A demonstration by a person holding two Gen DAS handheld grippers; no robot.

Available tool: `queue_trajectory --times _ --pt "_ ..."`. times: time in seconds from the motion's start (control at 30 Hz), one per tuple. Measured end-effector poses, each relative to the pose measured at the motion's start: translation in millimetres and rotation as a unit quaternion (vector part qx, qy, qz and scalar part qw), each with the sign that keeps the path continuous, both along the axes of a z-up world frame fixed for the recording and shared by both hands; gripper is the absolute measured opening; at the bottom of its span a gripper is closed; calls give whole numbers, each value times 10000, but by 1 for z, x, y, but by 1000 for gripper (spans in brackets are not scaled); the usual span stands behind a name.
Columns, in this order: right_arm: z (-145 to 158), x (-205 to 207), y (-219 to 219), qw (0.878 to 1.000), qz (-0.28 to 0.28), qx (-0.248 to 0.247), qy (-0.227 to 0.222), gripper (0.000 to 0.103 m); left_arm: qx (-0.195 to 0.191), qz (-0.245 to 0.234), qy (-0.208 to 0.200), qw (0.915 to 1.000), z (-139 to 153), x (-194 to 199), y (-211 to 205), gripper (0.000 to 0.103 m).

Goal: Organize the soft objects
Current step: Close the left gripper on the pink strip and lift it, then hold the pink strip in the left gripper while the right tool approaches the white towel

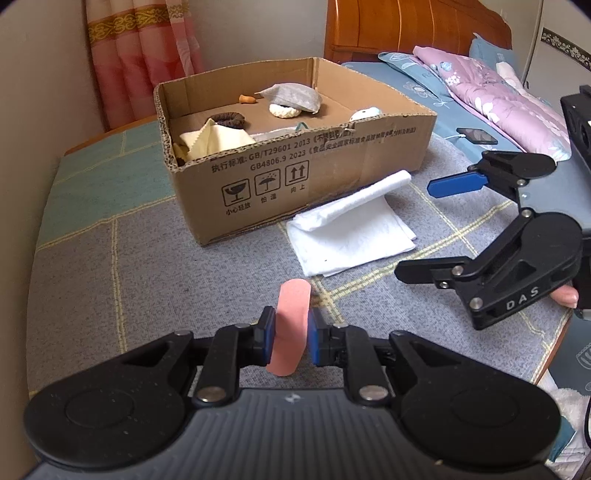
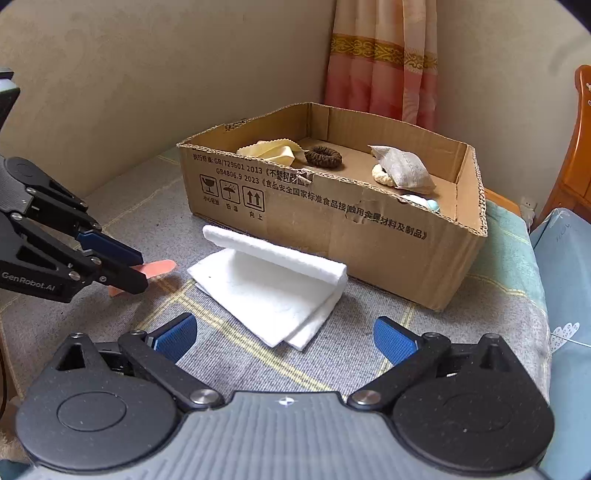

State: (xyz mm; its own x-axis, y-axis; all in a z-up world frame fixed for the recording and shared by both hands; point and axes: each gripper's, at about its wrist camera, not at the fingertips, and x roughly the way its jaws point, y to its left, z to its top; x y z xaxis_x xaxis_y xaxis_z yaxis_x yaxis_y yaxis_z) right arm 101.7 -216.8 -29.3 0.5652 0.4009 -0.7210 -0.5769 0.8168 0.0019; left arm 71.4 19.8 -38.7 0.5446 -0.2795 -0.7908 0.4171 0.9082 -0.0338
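Observation:
My left gripper [image 1: 291, 338] is shut on a flat pink oval sponge [image 1: 291, 310], held just above the grey cloth; it also shows in the right wrist view [image 2: 122, 273] with the sponge [image 2: 159, 266] sticking out. My right gripper [image 2: 284, 338] is open and empty, low in front of a folded white towel [image 2: 273, 291]; it appears in the left wrist view [image 1: 421, 229] right of the towel [image 1: 351, 232]. Behind the towel stands an open cardboard box [image 1: 303, 181] holding a yellow cloth [image 1: 218, 142], a dark hair tie [image 1: 229, 119], a grey pouch [image 1: 291, 96] and small white items.
A patterned grey and green cloth [image 1: 110, 266] covers the table. A wall and a pink curtain [image 2: 380, 74] stand behind the box. To the right is a bed with blue and purple bedding [image 1: 491, 99], a phone [image 1: 476, 136] and a wooden headboard [image 1: 410, 26].

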Motion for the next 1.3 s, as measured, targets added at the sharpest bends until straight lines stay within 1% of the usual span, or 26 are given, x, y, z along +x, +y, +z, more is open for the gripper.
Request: queue_trajectory --times 0.07,0.13,0.27,0.37,0.47,0.6,0.63,0.73,0.8,0.93,1.03,1.07,1.1,1.13,1.17,1.27,1.3 --pt "-2 4 4 9999 -63 -90 -17 103 -6 7 -20 10000 1 -1 2 17" --pt "-1 5 9 9995 -66 -253 -155 103 -26 24 -38 10000 2 -1 6 17" --pt "10 0 21 9968 201 -541 -549 103 -111 76 -88 9999 4 0 12 17" --pt "13 1 33 9944 446 -665 -691 103 -144 104 -99 9998 4 2 14 17" --pt "7 3 48 9886 696 -1026 -850 102 -210 133 -105 9996 4 3 16 17" --pt "-5 3 58 9762 844 -1699 -1051 100 -282 89 -133 9995 5 2 16 17" --pt "-6 2 58 9739 883 -1801 -1059 99 -295 88 -138 9994 5 2 17 17" --pt "-6 2 57 9749 948 -1749 -1001 95 -318 92 -136 9994 5 3 17 17" --pt "-7 4 59 9761 973 -1676 -983 88 -321 109 -132 9993 6 3 18 17" --pt "-8 7 67 9779 1023 -1538 -979 83 -333 138 -134 9993 7 3 19 17" --pt "-8 10 69 9806 1044 -1396 -900 70 -330 142 -138 9993 7 3 19 17" --pt "-7 9 69 9820 1040 -1331 -846 61 -330 140 -141 9993 7 3 19 17" --pt "-6 9 68 9833 1034 -1263 -804 49 -331 134 -142 9993 7 2 19 17" --pt "-6 9 68 9842 1000 -1229 -795 41 -331 121 -142 9993 7 2 18 17" --pt "-6 9 68 9844 935 -1258 -794 30 -324 112 -150 9993 8 2 18 17" --pt "-6 9 68 9853 838 -1286 -752 31 -311 106 -160 9993 9 2 17 17" --pt "-6 8 68 9856 802 -1284 -750 39 -306 117 -164 9993 9 2 18 17"
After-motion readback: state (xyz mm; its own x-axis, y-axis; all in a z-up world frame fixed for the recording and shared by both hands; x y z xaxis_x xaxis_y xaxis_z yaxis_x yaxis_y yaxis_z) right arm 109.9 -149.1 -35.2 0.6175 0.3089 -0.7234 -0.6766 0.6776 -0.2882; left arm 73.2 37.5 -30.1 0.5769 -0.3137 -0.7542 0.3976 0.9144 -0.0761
